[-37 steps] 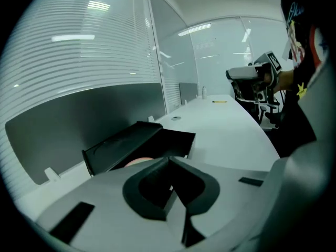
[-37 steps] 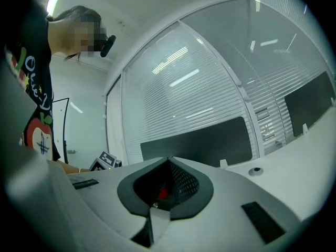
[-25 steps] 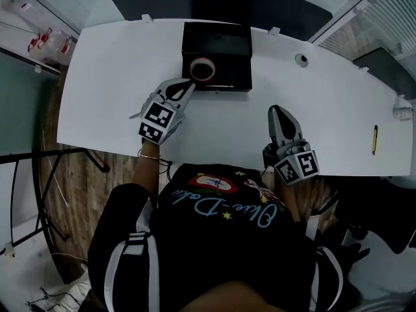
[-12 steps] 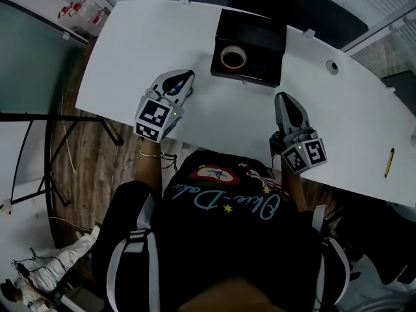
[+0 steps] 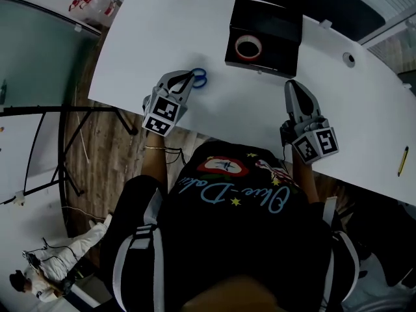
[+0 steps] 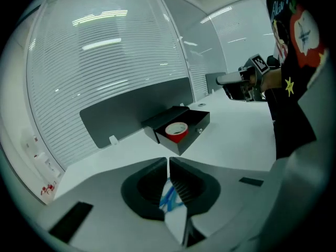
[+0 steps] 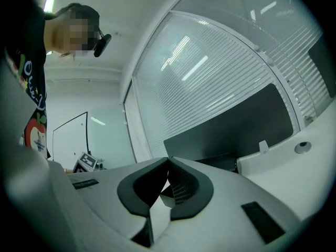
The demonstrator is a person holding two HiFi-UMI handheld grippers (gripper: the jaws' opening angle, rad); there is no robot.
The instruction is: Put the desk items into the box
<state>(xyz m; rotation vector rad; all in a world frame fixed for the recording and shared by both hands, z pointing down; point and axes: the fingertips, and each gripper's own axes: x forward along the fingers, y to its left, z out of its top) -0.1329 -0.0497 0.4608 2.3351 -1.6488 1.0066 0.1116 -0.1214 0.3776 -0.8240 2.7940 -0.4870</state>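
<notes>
White desk (image 5: 227, 112) carries a black box (image 5: 281, 30) holding red tape (image 5: 248, 47).

Blue scissors (image 5: 200, 78) — at left gripper (image 5: 189, 77) tips

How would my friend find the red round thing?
Find the big white desk, then the open black box near its far edge. Inside it lies a roll of tape: a red ring with a hole in the middle. Nothing else on the desk is red and round.
</notes>
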